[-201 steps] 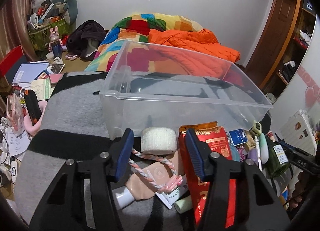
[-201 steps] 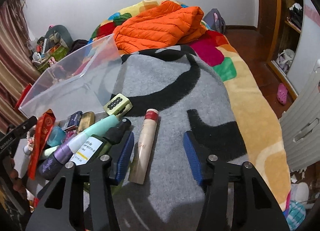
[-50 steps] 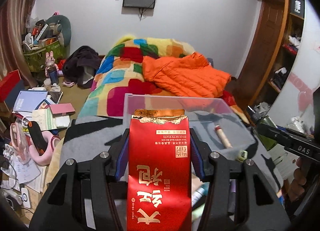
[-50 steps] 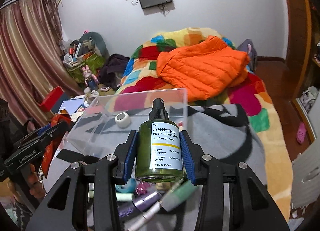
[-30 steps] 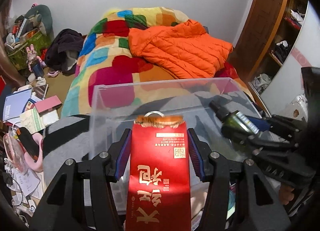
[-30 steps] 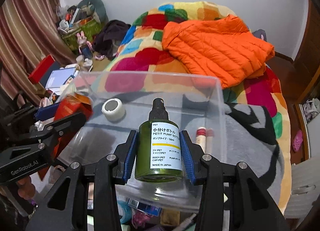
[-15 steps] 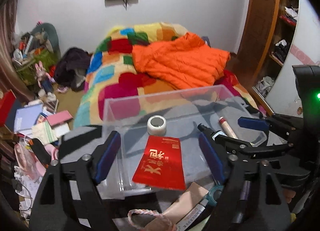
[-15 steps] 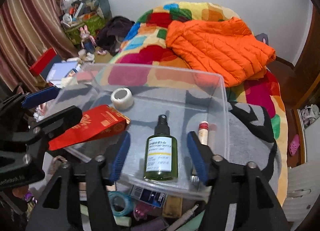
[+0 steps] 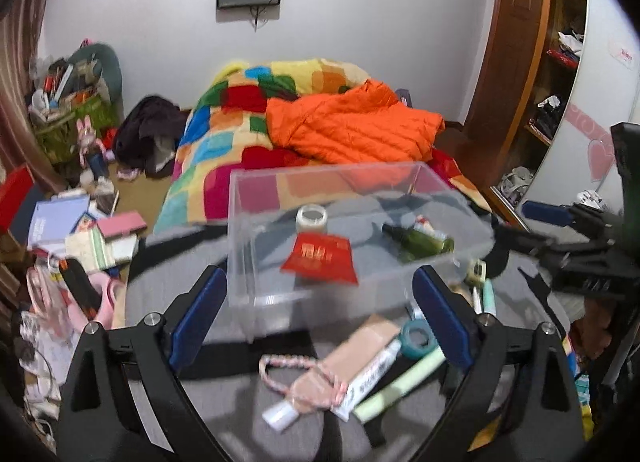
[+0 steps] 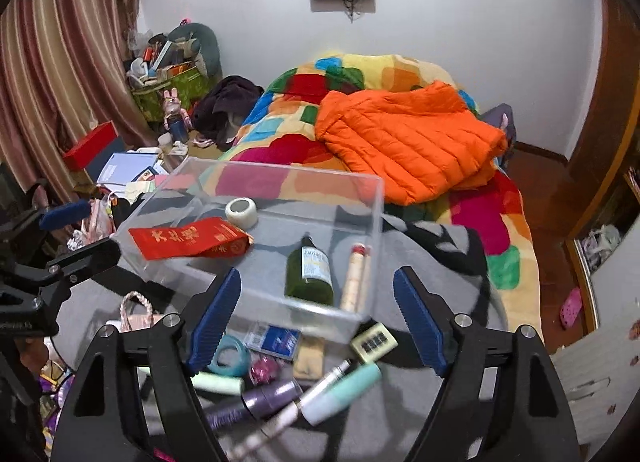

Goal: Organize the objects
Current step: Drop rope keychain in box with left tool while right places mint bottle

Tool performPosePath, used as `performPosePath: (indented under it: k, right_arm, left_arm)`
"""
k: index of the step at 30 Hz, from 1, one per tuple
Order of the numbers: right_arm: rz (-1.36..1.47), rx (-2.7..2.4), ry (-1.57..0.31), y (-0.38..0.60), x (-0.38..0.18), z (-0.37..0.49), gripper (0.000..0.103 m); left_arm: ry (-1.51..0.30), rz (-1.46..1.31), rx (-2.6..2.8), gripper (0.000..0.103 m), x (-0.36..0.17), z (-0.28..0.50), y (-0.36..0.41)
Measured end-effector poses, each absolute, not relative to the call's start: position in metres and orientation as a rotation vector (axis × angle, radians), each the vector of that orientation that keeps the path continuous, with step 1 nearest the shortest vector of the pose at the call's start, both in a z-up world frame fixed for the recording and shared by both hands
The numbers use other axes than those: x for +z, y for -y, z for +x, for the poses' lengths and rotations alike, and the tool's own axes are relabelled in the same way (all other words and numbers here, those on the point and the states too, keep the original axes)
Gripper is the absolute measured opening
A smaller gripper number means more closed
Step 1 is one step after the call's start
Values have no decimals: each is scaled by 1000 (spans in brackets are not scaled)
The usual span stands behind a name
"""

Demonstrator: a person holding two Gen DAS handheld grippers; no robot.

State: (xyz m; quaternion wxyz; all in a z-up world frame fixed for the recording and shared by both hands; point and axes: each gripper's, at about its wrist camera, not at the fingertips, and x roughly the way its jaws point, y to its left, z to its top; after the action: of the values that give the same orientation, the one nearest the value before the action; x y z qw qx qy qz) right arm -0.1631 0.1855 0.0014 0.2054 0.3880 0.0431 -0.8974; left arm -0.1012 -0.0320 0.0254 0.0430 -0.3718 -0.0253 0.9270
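On the grey blanket (image 10: 432, 254) of the bed stands a clear plastic bin (image 10: 376, 198), and it holds four items. A roll of white tape (image 10: 241, 212) sits toward the far wall. A red packet (image 10: 188, 242) lies flat near the left wall. A green pump bottle (image 10: 309, 270) lies on its side with the nozzle pointing away from you. A cream tube (image 10: 354, 278) with a red cap lies just beside the bottle, against the right wall.

Your right claw (image 10: 316, 316) is in front of the bin's near wall. Its jaws are opening, with nothing between the pads. The green pump bottle lies beyond the claw, inside the bin and apart from both pads.

Your left claw (image 9: 318, 314) is likewise in front of the bin. Its jaws are opening wide and are empty. The red packet (image 9: 320, 258) lies beyond it on the bin floor.

Loose items lie on the blanket below the claws: a teal tape ring (image 10: 229, 356), a purple bottle (image 10: 256, 402), a mint tube (image 10: 340, 392) and a blue card pack (image 10: 274, 338).

One second ago, each claw was clamped on its item above the bin: the left on the red packet, the right on the green pump bottle. Both items now rest in the bin.
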Motion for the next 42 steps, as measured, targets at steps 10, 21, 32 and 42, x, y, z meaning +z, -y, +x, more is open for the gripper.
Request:
performPosePath:
  k: [10,21,32,42]
  right_arm:
    - [1213,-2536,-73,-226,-40,-139,76]
    - [1389,-2416,236,-241,-86,-149,73]
    - [1424,-2450,202,-235,-95,-152,31]
    - [1392,-2519,73,-238,-95,-145,22]
  left_arm:
    - [91,-1170,2841,95,-4,-61,30]
    - [142,-1257,2744,48,-40,-56,18]
    - [170,-1317,2686,43,-60,-60,16]
    - [163,-1265,2737,43,-38,-58,16]
